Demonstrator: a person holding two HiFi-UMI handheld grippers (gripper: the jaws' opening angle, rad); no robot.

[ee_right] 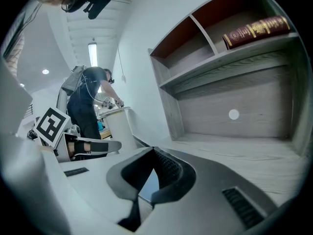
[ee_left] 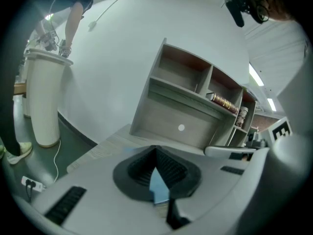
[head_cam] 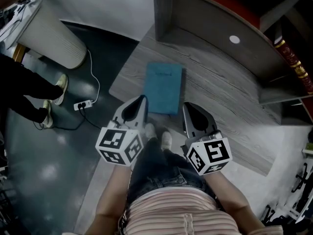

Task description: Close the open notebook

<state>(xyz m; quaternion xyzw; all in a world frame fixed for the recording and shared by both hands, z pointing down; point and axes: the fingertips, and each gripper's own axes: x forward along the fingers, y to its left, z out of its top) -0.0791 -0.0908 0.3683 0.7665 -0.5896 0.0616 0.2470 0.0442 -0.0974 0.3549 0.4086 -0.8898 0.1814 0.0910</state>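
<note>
A blue notebook lies closed and flat on the grey wooden desk, near its front edge. My left gripper hovers just off the notebook's near left corner, its jaws shut with nothing between them. Just off the near right corner my right gripper is shut and empty too. In the left gripper view the fingertips meet, and a strip of the blue cover shows below them. The right gripper view shows its pads together over a glimpse of the cover.
A shelf unit stands at the back of the desk, with a dark red book on its upper shelf. A tall white cylinder and a power strip are on the floor at left, beside another person's legs.
</note>
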